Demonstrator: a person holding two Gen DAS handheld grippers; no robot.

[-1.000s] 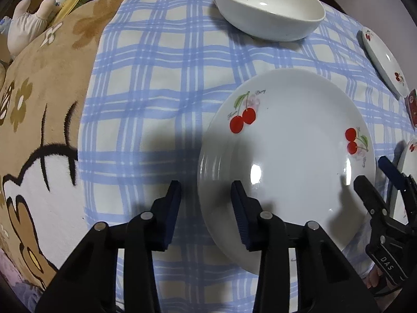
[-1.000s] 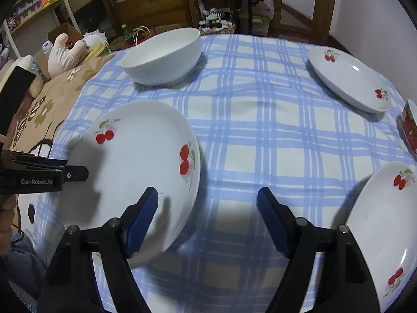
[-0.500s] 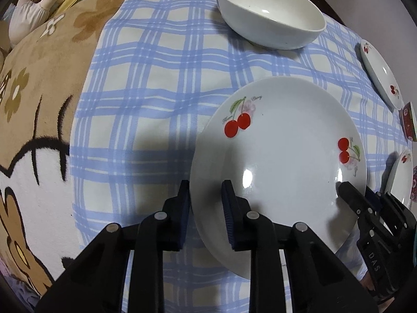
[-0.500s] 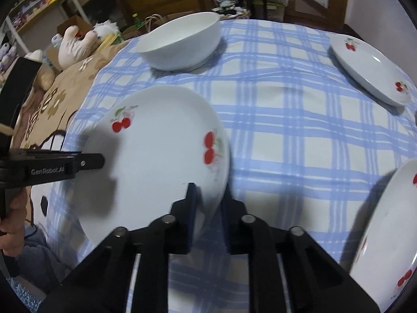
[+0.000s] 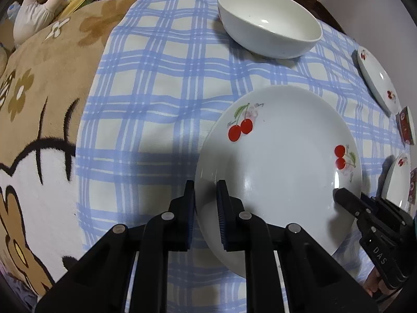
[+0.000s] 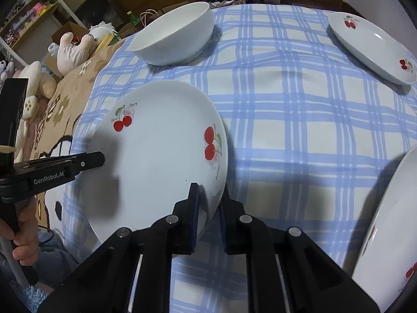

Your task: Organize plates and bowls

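- Here, a round white plate [image 5: 281, 161], glossy glazed ware with two red cherry prints near its rim, lies on a blue-and-white checked tablecloth [image 5: 156, 99] that is soft and a little rumpled.
- The left gripper [image 5: 206, 208], black with ribbed dark-blue pads, pinches the plate's near left rim; its jaws have just been closing, and the rim sits between them, one pad under the lip and one on the upper face.
- The right gripper [image 6: 209, 206], of the same make, is clamped on the opposite edge of that plate, by the second cherry print, with the rim caught between its pads.
- In the right wrist view the plate's right edge looks tipped up off the cloth, a shadow under it.
- Beyond the plate stands a deep white bowl [image 5: 268, 34], smooth and plain, with nothing in it that I can see.
- A second cherry plate [image 6: 372, 47] lies on the far right of the cloth, well apart; a third plate [image 6: 385, 229] shows at the near right edge. Both look bare.
- Left of the cloth spreads a tan plush blanket [image 5: 39, 104] with flower and cartoon shapes, and a pale soft toy [image 5: 34, 18] lies past it.
- A hand [image 6: 22, 232] grips the left gripper's handle.
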